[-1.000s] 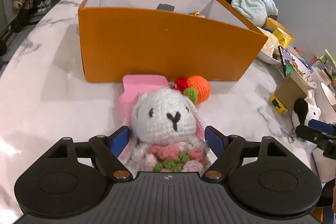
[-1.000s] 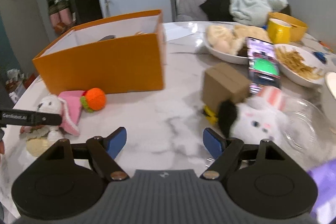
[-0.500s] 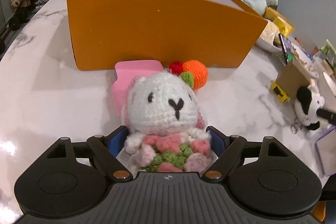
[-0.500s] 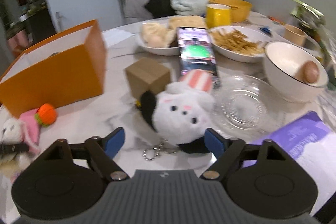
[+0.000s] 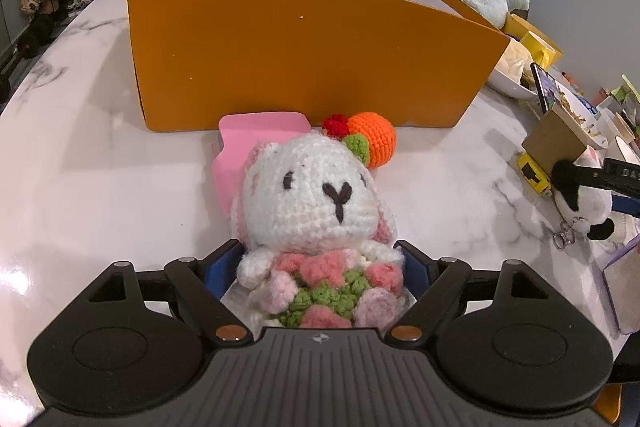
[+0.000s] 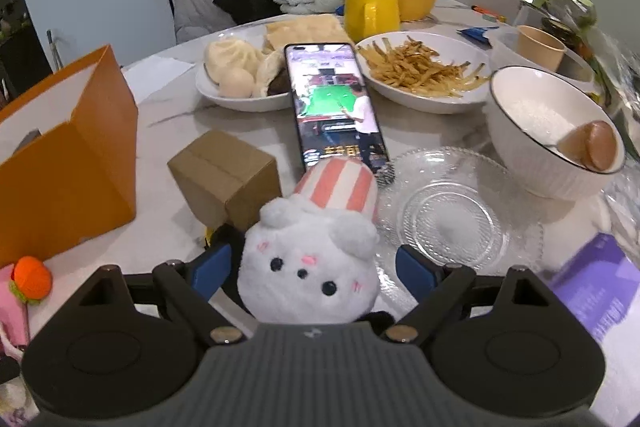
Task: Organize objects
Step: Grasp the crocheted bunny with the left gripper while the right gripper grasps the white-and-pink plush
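Note:
A white crocheted bunny (image 5: pixel 316 203) with a pink and green flower body sits between the fingers of my left gripper (image 5: pixel 318 267), whose blue pads touch its sides. Behind it lie a pink card (image 5: pixel 248 143) and an orange crocheted fruit (image 5: pixel 372 139), in front of the orange box (image 5: pixel 304 55). A white plush cat (image 6: pixel 310 275) with a striped hat lies between the open fingers of my right gripper (image 6: pixel 310 271), with gaps on both sides. It also shows in the left wrist view (image 5: pixel 584 203).
A small cardboard box (image 6: pixel 224 175), a lit phone (image 6: pixel 336 103), a glass plate (image 6: pixel 452 219), a white bowl (image 6: pixel 552 139), plates of buns and fries, a yellow mug (image 6: pixel 372 13) and a purple booklet (image 6: pixel 592 291) crowd the marble table on the right.
My left gripper has closed in on the bunny. My right gripper has swung right and moved forward, so the plush cat now lies between its fingers.

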Demonstrator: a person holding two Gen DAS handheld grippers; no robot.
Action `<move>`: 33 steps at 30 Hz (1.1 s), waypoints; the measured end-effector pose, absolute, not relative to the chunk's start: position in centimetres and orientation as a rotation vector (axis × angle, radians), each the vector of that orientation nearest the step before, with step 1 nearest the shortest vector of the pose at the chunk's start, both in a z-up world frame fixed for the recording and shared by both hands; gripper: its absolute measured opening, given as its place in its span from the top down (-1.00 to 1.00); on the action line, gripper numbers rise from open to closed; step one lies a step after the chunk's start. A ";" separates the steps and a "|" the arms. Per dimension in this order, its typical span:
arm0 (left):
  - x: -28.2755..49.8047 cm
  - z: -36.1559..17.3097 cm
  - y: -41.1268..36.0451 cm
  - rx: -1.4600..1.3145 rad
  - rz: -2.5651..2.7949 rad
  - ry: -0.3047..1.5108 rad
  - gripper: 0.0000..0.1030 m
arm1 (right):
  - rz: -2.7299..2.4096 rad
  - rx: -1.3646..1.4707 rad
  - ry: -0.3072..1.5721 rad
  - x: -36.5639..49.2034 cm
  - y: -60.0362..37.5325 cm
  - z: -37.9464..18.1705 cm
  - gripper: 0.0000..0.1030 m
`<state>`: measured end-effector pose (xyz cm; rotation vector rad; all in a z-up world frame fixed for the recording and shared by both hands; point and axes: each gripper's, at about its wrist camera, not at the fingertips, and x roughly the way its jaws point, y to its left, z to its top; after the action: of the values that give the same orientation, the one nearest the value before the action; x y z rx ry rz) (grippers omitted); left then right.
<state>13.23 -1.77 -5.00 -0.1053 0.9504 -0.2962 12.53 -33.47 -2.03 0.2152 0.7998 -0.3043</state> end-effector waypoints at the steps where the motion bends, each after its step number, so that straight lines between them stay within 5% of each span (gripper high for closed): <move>1: 13.2 -5.0 -1.7 -0.110 -0.297 0.951 -0.86 | -0.299 0.213 0.799 12.7 -33.4 -2.2 -0.74; 10: 13.2 -5.1 -1.5 -0.119 -0.301 0.947 -0.88 | -0.232 0.189 0.815 12.1 -32.6 -2.4 -0.37; 33: 12.7 -4.8 -0.2 -0.144 -0.327 0.972 -0.85 | 0.269 0.010 0.919 8.3 -23.1 -1.9 -0.36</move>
<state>12.65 -0.20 -4.82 -0.1442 0.9725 -0.3269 8.33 -23.13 -1.88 0.0097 0.9186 0.2692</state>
